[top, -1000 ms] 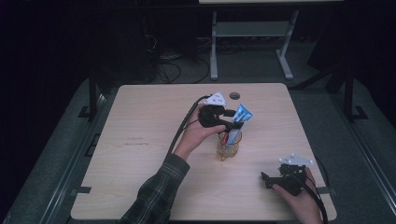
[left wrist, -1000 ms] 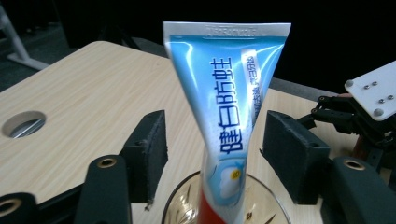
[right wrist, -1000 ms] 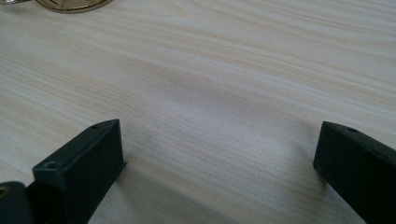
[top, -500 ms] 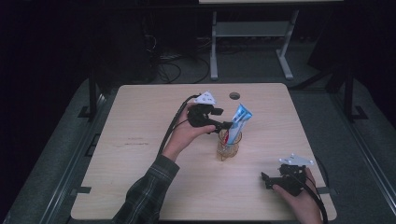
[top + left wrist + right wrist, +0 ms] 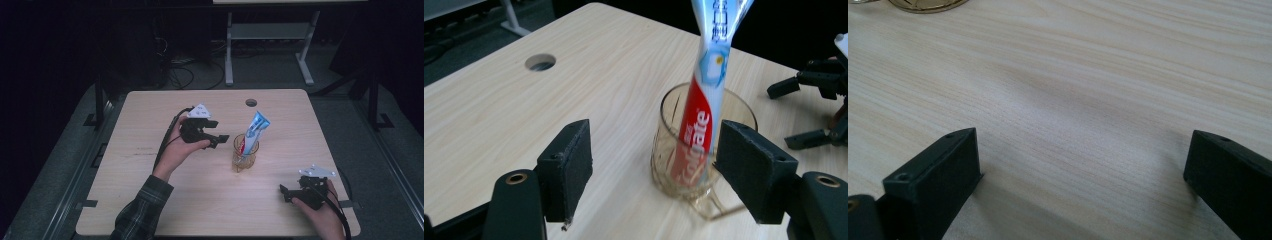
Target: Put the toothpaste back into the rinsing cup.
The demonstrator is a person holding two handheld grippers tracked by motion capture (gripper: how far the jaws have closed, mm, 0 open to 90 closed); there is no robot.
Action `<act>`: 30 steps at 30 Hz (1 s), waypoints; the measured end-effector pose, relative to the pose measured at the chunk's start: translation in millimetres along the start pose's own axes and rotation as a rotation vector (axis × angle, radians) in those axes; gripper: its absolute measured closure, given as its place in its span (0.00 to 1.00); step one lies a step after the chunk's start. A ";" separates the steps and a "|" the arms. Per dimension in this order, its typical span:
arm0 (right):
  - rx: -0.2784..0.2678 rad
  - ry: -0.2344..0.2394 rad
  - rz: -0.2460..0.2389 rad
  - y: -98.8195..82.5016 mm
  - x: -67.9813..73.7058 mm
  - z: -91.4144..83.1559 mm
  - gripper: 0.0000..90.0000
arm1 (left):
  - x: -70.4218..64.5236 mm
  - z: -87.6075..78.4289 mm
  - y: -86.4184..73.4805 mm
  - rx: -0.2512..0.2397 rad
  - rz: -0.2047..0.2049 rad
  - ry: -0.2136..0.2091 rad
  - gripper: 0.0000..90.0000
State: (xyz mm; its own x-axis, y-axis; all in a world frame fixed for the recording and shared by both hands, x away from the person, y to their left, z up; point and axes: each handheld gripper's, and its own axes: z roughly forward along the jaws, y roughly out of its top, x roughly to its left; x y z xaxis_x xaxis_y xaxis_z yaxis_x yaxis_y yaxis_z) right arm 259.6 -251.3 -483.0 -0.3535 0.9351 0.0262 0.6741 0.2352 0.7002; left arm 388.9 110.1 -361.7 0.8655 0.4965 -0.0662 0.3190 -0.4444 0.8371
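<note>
The light wood-grain desk (image 5: 150, 200), rectangular with rounded corners, carries a round cable hole (image 5: 251, 102) near its far edge at about 12 o'clock.

Close to the desk's centre stands a clear, amber-tinted glass cup (image 5: 245, 155), upright. Inside it rests a red, white and blue toothpaste tube (image 5: 254, 131), flat crimped end up, leaning toward 1 o'clock, its lower end at the cup's bottom. In the left gripper view the tube (image 5: 704, 115) leans against the cup's (image 5: 674, 150) rim.

The left gripper (image 5: 220, 141), black with a grey three-cornered plate on top, is held off the desk at 9 o'clock from the cup, near it and apart from it. Its fingers (image 5: 569, 165) stand wide open and have just been opening; nothing lies between them, with cup and tube beyond the tips. A plaid sleeve (image 5: 142, 212) covers that forearm.

The right gripper (image 5: 286, 192), of the same build, sits low at the desk's near right corner, about 4 o'clock from the cup and well apart from it. Its fingers (image 5: 938, 175) are spread wide, with bare desk surface (image 5: 1078, 115) between them. The cup's base (image 5: 928, 5) shows at the top left edge of the right gripper view.
</note>
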 end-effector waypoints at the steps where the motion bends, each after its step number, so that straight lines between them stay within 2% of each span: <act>1: 0.000 0.000 0.000 0.1 0.0 0.0 0.01 | 0.1 -3.4 -2.9 -0.001 -0.009 0.006 0.34; 6: -0.001 0.000 -0.001 0.1 0.0 0.2 0.01 | 2.1 -16.6 -15.9 0.003 -0.028 0.040 0.33; 7: -0.001 0.001 -0.001 0.1 0.0 0.2 0.01 | 2.5 -24.1 -24.7 0.003 -0.040 0.056 0.33; 13: -0.001 0.001 -0.002 0.2 0.0 0.3 0.01 | 1.7 -42.2 -43.0 0.009 -0.059 0.084 0.33; 16: -0.001 0.001 -0.003 0.2 0.0 0.2 0.01 | 1.9 -57.4 -61.7 0.015 -0.081 0.107 0.32; 18: -0.001 0.002 -0.003 0.2 0.0 0.2 0.01 | 1.4 -60.2 -66.3 0.021 -0.087 0.111 0.32; 20: -0.001 0.002 -0.002 0.2 0.0 0.2 0.01 | 0.3 -68.7 -80.3 0.031 -0.094 0.133 0.32; 22: -0.001 0.001 -0.002 0.2 0.0 0.3 0.01 | -0.1 -70.8 -83.7 0.031 -0.099 0.135 0.31; 24: -0.001 0.001 -0.002 0.2 0.0 0.3 0.01 | -1.7 -79.5 -97.1 0.039 -0.109 0.158 0.31; 28: -0.001 0.001 -0.002 0.2 0.0 0.3 0.01 | -3.6 -87.0 -108.2 0.052 -0.120 0.183 0.30; 30: -0.001 0.001 -0.002 0.2 0.0 0.3 0.01 | -5.9 -94.3 -119.1 0.058 -0.134 0.209 0.30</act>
State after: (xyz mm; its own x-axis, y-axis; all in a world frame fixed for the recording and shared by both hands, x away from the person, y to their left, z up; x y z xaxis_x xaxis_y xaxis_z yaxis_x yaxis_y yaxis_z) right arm 259.9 -251.2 -483.1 -0.3551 0.9345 0.0253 0.6726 0.2366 0.7011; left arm 309.3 230.4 -409.8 0.7175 0.6944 -0.0558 0.4521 -0.4032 0.7957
